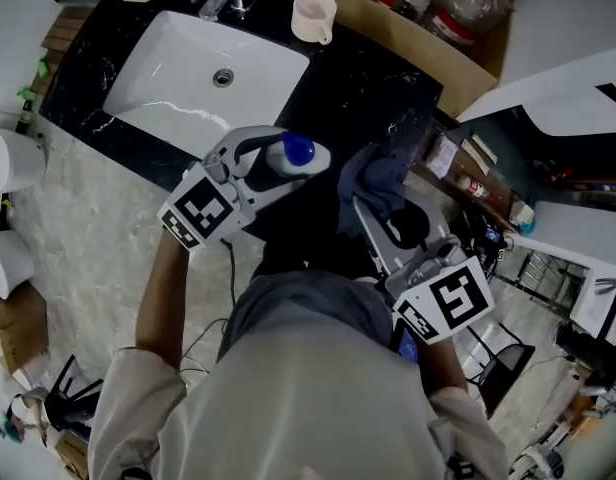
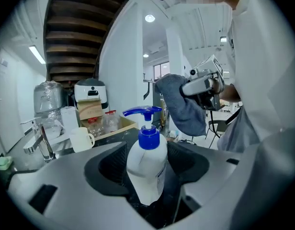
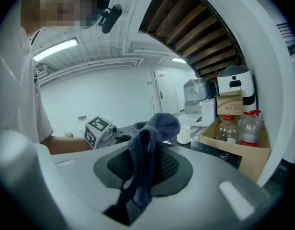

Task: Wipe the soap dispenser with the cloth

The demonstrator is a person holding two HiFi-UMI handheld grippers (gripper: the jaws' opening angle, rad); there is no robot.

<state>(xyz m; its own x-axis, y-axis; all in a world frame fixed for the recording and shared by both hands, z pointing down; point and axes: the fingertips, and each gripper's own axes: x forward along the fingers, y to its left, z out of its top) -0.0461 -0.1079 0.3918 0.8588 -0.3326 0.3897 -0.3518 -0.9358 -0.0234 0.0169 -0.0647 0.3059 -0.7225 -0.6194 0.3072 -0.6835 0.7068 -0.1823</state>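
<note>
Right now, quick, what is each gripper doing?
Left gripper: open, with the soap dispenser between its jaws.
Right gripper: closed on the dark blue cloth.

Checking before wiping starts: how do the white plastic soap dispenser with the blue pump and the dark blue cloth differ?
The white plastic soap dispenser with the blue pump is rigid and upright; the dark blue cloth is soft and bunched. The dispenser stands between the jaws of the left gripper; the cloth is clamped in the right gripper. Both are near the black counter's front edge, apart.
</note>
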